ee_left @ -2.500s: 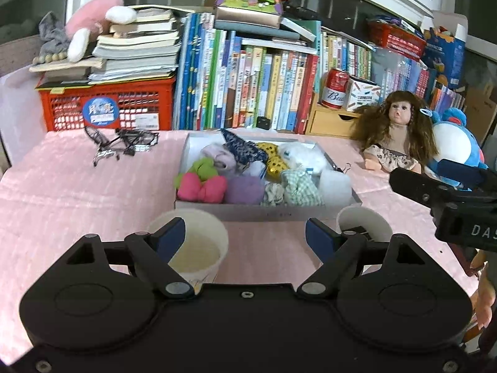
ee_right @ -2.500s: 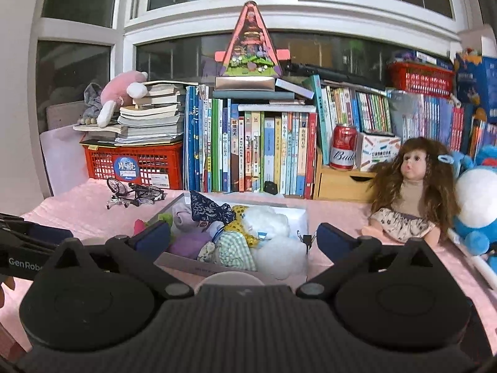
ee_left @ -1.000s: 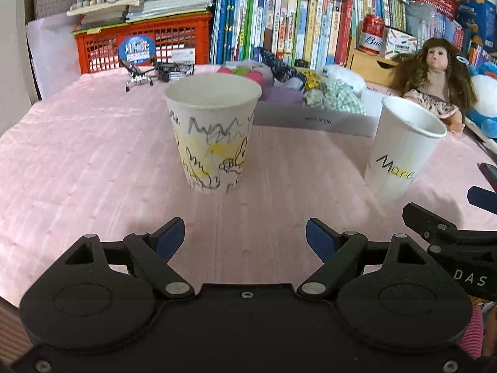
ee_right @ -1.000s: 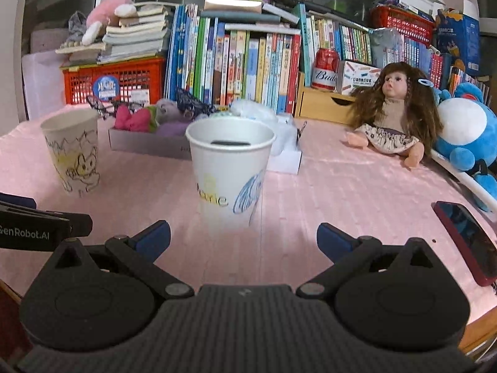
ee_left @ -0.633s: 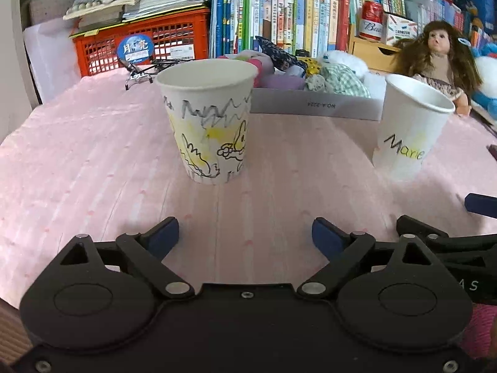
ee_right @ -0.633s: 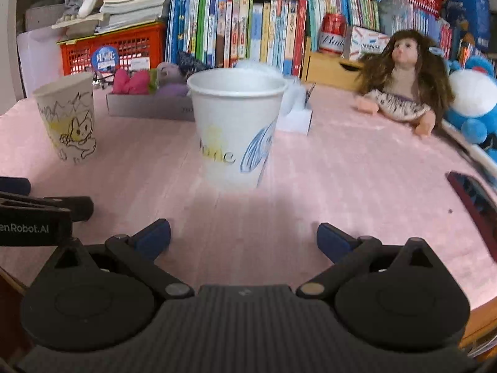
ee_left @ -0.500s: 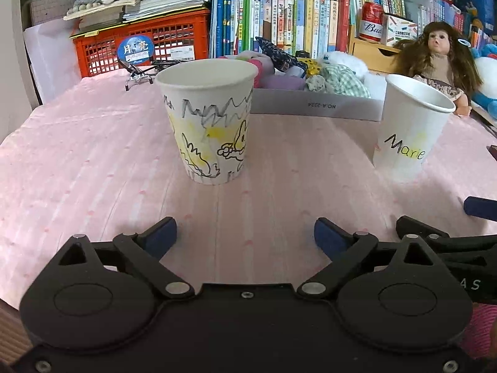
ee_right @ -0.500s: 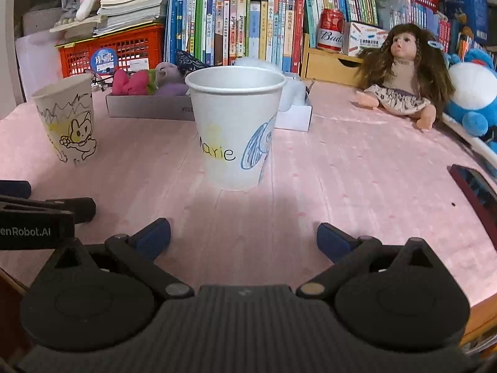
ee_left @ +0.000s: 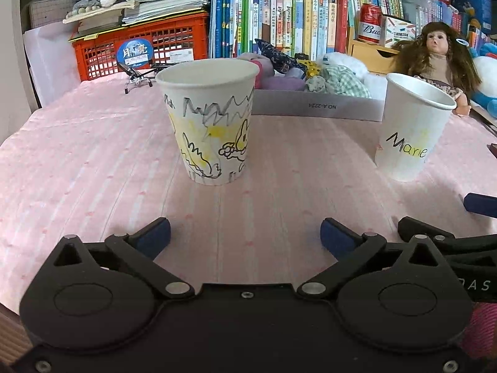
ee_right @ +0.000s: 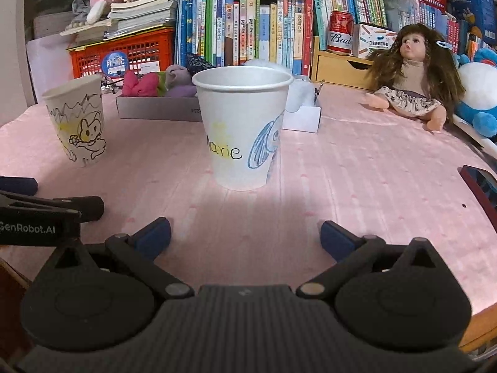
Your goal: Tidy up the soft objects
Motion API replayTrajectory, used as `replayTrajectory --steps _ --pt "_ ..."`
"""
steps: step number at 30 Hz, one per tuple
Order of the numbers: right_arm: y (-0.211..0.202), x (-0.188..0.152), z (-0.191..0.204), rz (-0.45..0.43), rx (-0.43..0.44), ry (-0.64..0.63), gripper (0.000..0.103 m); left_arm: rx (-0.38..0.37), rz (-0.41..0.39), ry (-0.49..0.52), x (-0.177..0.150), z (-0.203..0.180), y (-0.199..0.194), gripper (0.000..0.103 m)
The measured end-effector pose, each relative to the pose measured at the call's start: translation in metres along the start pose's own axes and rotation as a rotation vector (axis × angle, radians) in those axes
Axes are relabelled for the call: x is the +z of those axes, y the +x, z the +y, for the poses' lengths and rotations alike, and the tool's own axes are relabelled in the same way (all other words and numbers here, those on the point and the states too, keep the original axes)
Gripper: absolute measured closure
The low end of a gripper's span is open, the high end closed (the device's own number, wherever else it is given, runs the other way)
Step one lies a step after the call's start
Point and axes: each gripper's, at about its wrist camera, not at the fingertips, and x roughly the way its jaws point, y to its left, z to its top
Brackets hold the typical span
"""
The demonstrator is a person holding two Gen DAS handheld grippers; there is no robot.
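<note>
A shallow white box (ee_left: 316,105) holds several soft cloth pieces, among them a checked green one (ee_left: 341,82) and a pink one (ee_right: 139,84). The box also shows in the right wrist view (ee_right: 155,108). A paper cup with a cat drawing (ee_left: 211,124) stands in front of my open, empty left gripper (ee_left: 245,236). A paper cup marked "Marie" (ee_right: 242,130) stands in front of my open, empty right gripper (ee_right: 245,236). Each cup also shows in the other view: the cat cup (ee_right: 77,121) and the Marie cup (ee_left: 410,130). Both grippers are low over the pink tablecloth (ee_left: 93,155).
A doll (ee_right: 413,77) and a blue plush (ee_right: 478,93) sit at the right. A phone (ee_right: 481,186) lies near the right table edge. Books (ee_left: 279,15), a red crate (ee_left: 139,43), a red can (ee_right: 340,32) and glasses (ee_left: 139,74) line the back.
Both grippers have come down from above the box to table level, back behind the cups. In the last half second they barely move.
</note>
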Motion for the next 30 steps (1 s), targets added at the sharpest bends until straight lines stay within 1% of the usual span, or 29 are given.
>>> replayTrajectory --steps 30 --pt "0.0007 0.0003 -0.0002 0.001 0.008 -0.005 0.0 0.0 -0.001 0.003 -0.001 0.0 -0.0007 0.0"
